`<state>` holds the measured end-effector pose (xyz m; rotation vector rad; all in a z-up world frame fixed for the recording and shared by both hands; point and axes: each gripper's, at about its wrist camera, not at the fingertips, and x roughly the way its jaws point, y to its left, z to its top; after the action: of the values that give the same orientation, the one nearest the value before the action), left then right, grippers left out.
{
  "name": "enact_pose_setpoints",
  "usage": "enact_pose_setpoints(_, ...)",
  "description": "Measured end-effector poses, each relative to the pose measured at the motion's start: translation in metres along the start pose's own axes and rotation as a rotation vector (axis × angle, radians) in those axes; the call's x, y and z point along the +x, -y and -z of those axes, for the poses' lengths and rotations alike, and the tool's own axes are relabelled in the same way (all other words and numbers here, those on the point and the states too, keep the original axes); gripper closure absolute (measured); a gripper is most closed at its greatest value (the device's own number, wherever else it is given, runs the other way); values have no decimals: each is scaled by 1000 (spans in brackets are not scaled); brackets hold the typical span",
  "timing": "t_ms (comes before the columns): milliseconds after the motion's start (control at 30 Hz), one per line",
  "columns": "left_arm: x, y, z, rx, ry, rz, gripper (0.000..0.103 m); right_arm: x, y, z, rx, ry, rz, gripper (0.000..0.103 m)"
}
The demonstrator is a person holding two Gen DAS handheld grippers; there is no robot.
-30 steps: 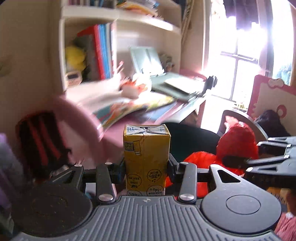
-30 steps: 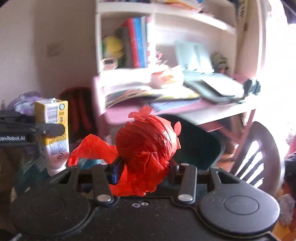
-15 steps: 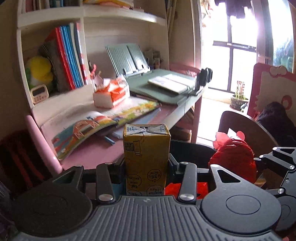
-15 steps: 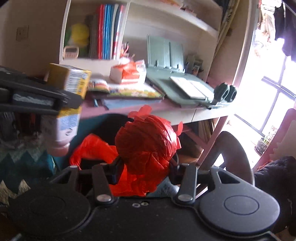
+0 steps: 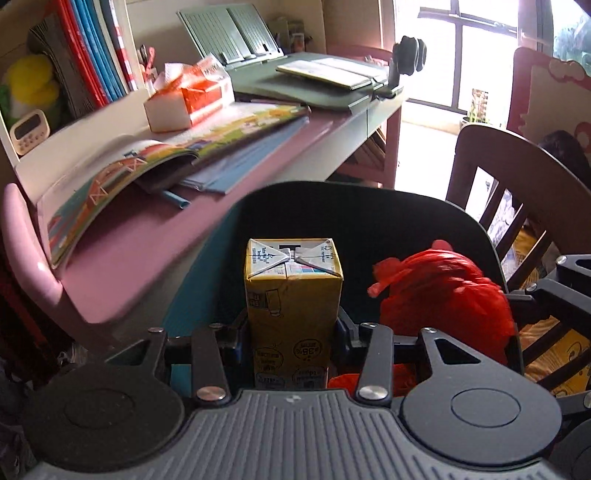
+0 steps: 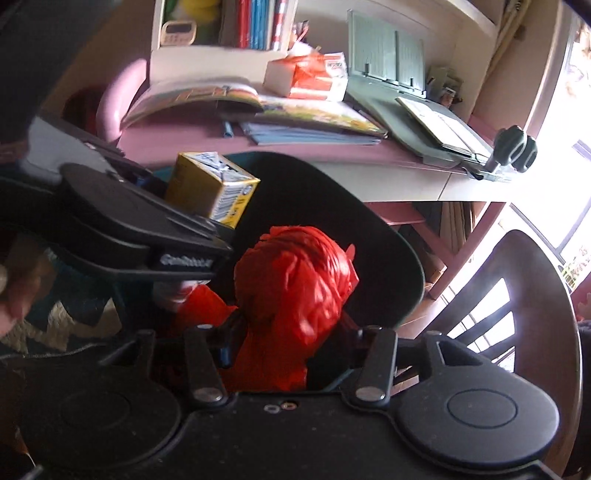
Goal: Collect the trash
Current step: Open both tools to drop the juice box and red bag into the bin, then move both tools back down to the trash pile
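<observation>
A yellow drink carton (image 5: 293, 291) stands upright between the fingers of my left gripper (image 5: 291, 325), which is shut on it. It hangs over the mouth of a dark bin (image 5: 369, 206). A crumpled red plastic bag (image 6: 291, 273) sits between the fingers of my right gripper (image 6: 291, 332). Those jaws are opening, and a gap shows between the bag and the right finger. The bag (image 5: 443, 291) is just right of the carton (image 6: 210, 184), also over the bin (image 6: 388, 251).
Behind the bin is a pink desk (image 5: 122, 266) with an open picture book (image 5: 155, 155), a tissue box (image 5: 188, 99) and a green book stand (image 5: 236, 33). A dark wooden chair (image 5: 517, 177) stands right of the bin, before a bright window.
Both grippers have come down and forward until the bin's mouth fills the view below them. The right jaws have widened and the red bag sits looser. The carton stays gripped.
</observation>
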<state>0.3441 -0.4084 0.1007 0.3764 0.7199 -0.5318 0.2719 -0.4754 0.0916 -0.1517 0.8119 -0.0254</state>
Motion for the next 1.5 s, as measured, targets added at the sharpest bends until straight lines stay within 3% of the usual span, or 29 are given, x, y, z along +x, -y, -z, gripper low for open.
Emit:
enact_pose_setpoints(167, -1, 5, 3, 12, -6, 3, 57, 3, 1, 2, 22, -17, 1, 48)
enact_pose_setpoints(267, -9, 3, 3, 5, 15, 5, 41, -1, 4, 4, 47, -7, -3, 48)
enact_pose_setpoints(567, -56, -12, 14, -34, 65, 18, 41, -45, 4, 7, 96, 60, -59, 46)
enact_pose_setpoints(800, -111, -27, 36, -40, 113, 6, 41, -92, -19, 7, 77, 122, -104, 46)
enact_pose_setpoints(1133, -183, -59, 91, -72, 125, -26, 41, -129, -78, 8, 34, 139, -185, 46)
enact_pose_setpoints(1500, -219, -132, 183, -179, 85, -88, 41, -127, -171, 20, -57, 100, -329, 45)
